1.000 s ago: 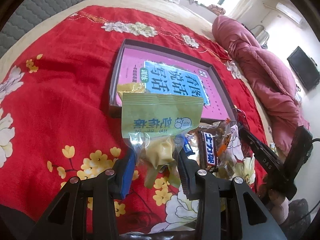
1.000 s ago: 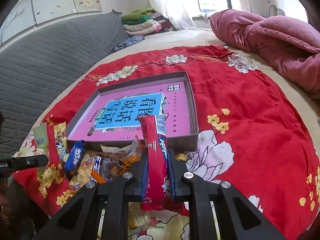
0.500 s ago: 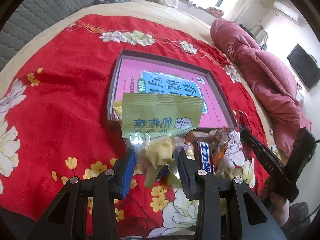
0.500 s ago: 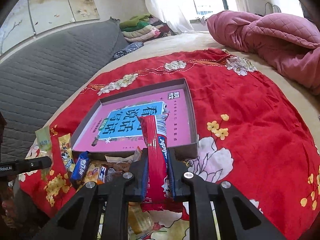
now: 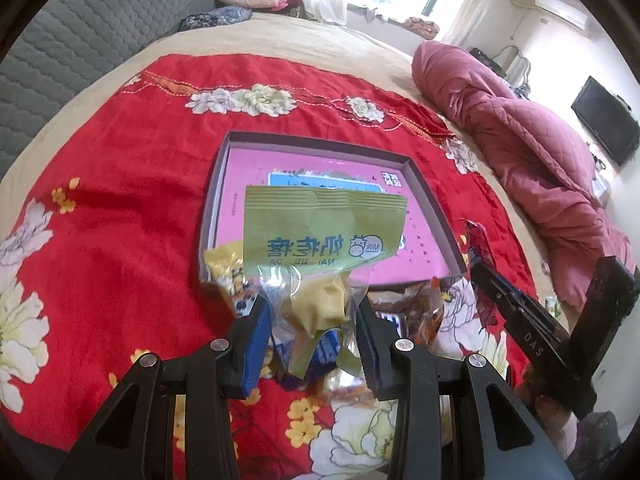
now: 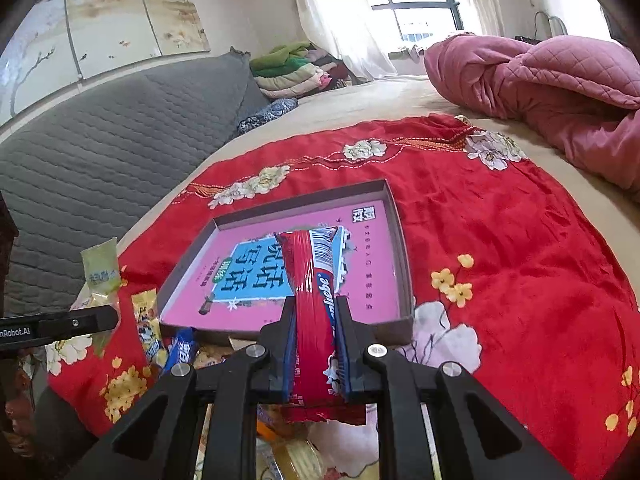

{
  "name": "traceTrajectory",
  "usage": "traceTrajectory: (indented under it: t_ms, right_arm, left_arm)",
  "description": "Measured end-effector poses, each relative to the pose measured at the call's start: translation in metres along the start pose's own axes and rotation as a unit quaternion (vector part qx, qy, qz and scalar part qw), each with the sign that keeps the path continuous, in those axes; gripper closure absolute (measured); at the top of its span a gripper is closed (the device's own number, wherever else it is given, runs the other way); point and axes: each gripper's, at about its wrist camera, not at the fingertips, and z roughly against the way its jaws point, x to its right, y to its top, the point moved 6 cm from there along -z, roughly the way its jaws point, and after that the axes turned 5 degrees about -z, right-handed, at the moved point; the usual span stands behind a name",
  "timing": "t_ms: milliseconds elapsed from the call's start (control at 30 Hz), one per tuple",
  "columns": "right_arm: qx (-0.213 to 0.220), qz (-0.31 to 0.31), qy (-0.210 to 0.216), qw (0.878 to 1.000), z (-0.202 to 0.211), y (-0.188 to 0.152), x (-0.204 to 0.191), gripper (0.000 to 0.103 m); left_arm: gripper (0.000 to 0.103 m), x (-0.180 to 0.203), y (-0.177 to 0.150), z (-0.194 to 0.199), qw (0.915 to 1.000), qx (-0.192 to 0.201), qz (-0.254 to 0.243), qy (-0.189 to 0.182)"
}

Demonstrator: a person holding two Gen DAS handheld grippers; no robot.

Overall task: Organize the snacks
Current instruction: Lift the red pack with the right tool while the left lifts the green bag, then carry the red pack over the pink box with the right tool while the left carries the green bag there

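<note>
With your left gripper (image 5: pixel 310 322) pinching the green milk-candy bag (image 5: pixel 320 236) and your right gripper (image 6: pixel 314 344) pinching the red wrapper (image 6: pixel 310 304), both have risen; advance them over the box tray (image 5: pixel 434 204) ahead.

Both my wrist cameras look forward along my tongs, close above the bed, sharing the shallow pink-lined cardboard tray (image 5: pixel 436 216) (image 6: pixel 394 216) at 12 o'clock.

Left gripper (image 5: pixel 312 326) and right gripper (image 6: pixel 316 344) jaws clamped.
</note>
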Motion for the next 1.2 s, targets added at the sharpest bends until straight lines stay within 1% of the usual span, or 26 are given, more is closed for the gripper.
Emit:
traceTrajectory:
  t_ms: [233, 467, 600, 800, 1000, 1133, 1200]
  right_arm:
    - [0.007, -0.008, 0.007, 1.000, -0.007, 0.009, 0.001, 0.086]
    - [0.011, -0.029, 0.015, 0.999, -0.019, 0.020, 0.004, 0.086]
    - [0.007, -0.037, 0.022, 0.999, -0.029, 0.023, 0.002, 0.086]
    - [-0.001, -0.035, 0.014, 0.999, -0.045, 0.025, 0.003, 0.086]
    - [-0.018, -0.045, 0.002, 0.999, -0.058, 0.022, 0.014, 0.086]
    - [-0.024, -0.026, -0.004, 0.999, -0.063, 0.017, 0.014, 0.086]
    - [-0.029, -0.031, 0.003, 0.999, -0.066, 0.015, 0.014, 0.086]
  left_arm:
    - [0.062, 0.007, 0.008, -0.016, 1.0000, -0.007, 0.004, 0.002]
    - [0.062, 0.009, 0.025, -0.029, 0.9999, -0.005, 0.009, 0.011]
    - [0.062, 0.009, 0.035, -0.040, 0.9998, -0.007, 0.012, 0.017]
    - [0.062, 0.009, 0.044, -0.060, 0.9994, -0.019, 0.015, 0.022]
    - [0.062, 0.006, 0.044, -0.081, 0.9989, -0.033, 0.018, 0.028]
    - [0.062, 0.005, 0.041, -0.091, 0.9984, -0.044, 0.019, 0.029]
    - [0.062, 0.005, 0.039, -0.095, 0.9982, -0.048, 0.014, 0.032]
